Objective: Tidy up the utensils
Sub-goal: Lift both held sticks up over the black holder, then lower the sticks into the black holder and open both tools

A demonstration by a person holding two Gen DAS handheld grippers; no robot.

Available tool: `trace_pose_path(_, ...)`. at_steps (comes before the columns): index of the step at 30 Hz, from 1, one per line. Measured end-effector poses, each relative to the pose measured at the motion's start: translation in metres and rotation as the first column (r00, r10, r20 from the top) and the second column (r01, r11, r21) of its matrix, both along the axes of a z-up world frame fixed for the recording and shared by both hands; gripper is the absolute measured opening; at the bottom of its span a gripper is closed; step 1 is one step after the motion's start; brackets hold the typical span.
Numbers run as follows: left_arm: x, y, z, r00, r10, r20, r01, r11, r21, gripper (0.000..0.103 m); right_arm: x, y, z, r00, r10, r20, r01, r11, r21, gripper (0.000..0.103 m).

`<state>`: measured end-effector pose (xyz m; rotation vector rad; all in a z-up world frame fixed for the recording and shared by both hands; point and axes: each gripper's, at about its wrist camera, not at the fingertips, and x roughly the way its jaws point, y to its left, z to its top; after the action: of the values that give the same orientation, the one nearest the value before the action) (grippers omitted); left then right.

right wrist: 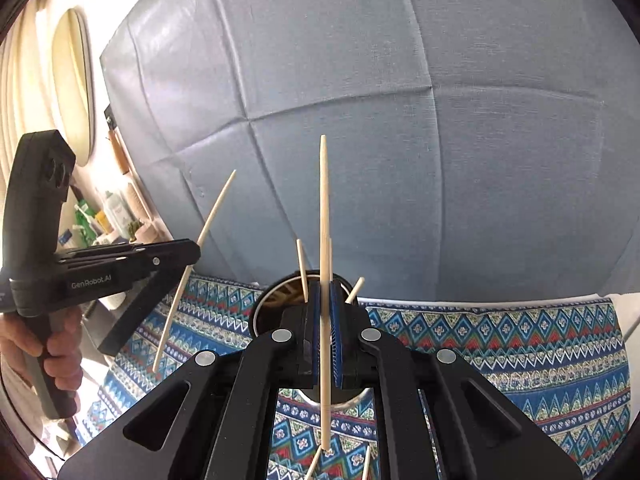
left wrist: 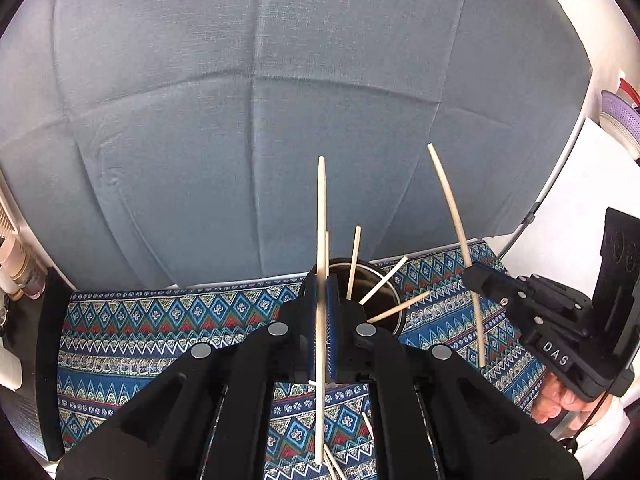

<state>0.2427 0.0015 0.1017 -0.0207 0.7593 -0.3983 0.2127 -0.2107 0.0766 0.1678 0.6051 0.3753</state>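
Most of the dark round cup (left wrist: 362,280) hides behind the left gripper (left wrist: 325,304) – jaws clamped on one slim pale wooden chopstick (left wrist: 321,240) – while the right gripper (right wrist: 325,312), beside it above the patterned woven cloth (right wrist: 500,344), pinches another chopstick (right wrist: 324,220) just before the cup's rim.

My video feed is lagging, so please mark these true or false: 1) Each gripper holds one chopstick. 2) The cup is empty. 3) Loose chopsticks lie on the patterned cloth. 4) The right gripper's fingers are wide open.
1) True: the left gripper and the right gripper each clamp a single chopstick.
2) False: the cup already holds several chopsticks.
3) True: a few lie on the patterned cloth near the bottom edge of both views.
4) False: its fingers are shut on the chopstick.
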Motion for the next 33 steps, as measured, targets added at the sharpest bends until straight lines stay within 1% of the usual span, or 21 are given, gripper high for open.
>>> trace_pose_path(3,0.011,-0.003,0.002,1.0,-0.013,0.024,0.014,0.998,-0.053,0.004,0.012,0.002,-0.005,1.0,0.019,0.002,-0.019,0.999,0.031,0.005)
trace_pose_path(8,0.026,-0.008,0.003,0.996,-0.014,0.092,0.021,0.997,-0.079,0.004,0.033,-0.002,-0.015,1.0,0.018,0.023,-0.02,0.993,0.118,0.005)
trace_pose_path(10,0.031,-0.01,0.003,0.994,-0.014,0.104,0.027,0.993,-0.119,0.004,0.037,-0.002,-0.018,0.998,0.019,0.053,-0.027,0.987,0.159,0.005)
trace_pose_path(15,0.04,-0.013,-0.007,0.99,-0.007,0.143,0.035,0.98,-0.196,0.005,0.045,0.001,-0.025,0.989,0.036,0.145,-0.068,0.973,0.22,0.005)
trace_pose_path(19,0.048,-0.018,-0.019,0.982,-0.006,0.191,0.052,0.97,-0.239,0.005,0.056,0.008,-0.039,0.983,0.042,0.177,-0.09,0.957,0.275,0.005)
trace_pose_path(23,0.052,-0.024,-0.031,0.972,-0.01,0.234,0.074,0.961,-0.267,0.005,0.066,0.013,-0.054,0.984,0.041,0.176,-0.09,0.954,0.285,0.005)
trace_pose_path(28,0.051,-0.028,-0.045,0.962,-0.027,0.272,0.1,0.961,-0.26,0.005,0.067,0.014,-0.068,0.984,0.027,0.175,-0.076,0.957,0.278,0.005)
trace_pose_path(33,0.049,-0.02,-0.062,0.967,-0.009,0.253,0.086,0.952,-0.294,0.004,0.063,0.022,-0.077,0.986,0.038,0.161,-0.079,0.964,0.254,0.005)
